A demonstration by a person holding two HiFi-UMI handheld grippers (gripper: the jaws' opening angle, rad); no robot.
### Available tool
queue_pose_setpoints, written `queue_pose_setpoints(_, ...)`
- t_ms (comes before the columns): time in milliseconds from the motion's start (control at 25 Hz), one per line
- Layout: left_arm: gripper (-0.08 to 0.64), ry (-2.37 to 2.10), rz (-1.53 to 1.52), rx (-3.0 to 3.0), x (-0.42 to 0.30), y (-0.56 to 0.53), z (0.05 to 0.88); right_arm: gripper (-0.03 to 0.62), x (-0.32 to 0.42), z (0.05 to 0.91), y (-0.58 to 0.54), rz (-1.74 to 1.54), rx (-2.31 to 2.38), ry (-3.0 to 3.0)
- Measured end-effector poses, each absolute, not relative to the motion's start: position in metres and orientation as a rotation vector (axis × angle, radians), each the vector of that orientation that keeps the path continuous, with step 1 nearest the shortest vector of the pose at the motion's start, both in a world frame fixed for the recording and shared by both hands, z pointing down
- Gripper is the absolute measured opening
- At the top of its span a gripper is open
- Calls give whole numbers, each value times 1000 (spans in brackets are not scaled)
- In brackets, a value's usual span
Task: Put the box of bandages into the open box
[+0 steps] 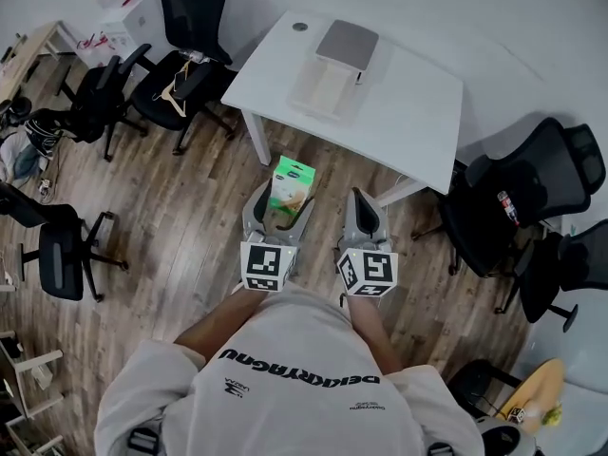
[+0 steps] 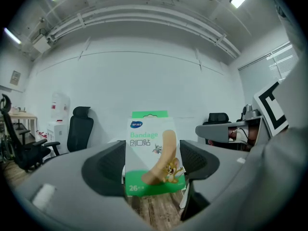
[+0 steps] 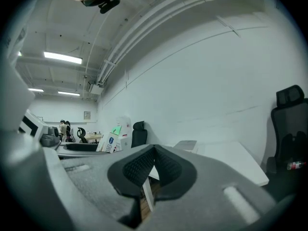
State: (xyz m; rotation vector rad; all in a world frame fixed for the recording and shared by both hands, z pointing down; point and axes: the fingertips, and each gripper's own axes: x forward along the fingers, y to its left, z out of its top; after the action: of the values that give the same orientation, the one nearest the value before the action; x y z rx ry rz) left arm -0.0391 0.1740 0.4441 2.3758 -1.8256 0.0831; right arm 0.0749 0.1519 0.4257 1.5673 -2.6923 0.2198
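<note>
Bandage box [image 1: 293, 180] held short of the table [image 1: 408, 112] edge
Left gripper [image 1: 284, 201] clamped it between wide jaws; right gripper [image 1: 361, 202] was closed, empty; chairs [image 1: 513, 198] stood well aside.

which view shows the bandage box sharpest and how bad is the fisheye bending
Left gripper view: the bandage box is crisp and evenly lit, print readable, though the left claw gripping it is blurred and lines on the wall bow. Head view: the box is small, the office chairs at the edges lean. Right gripper view: dark corners, the ceiling strip light blown white.
</note>
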Motion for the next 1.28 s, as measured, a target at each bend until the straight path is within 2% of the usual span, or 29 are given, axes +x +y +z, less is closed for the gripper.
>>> queue_pose_setpoints(640,364,-1686,100,2463,-83,64,443,-5,35,422,55,248,1734,-2563)
queue_pose_setpoints(1280,364,-1597,108,2489,-92,21,453,-6,22,424,17,244,1810,-2494)
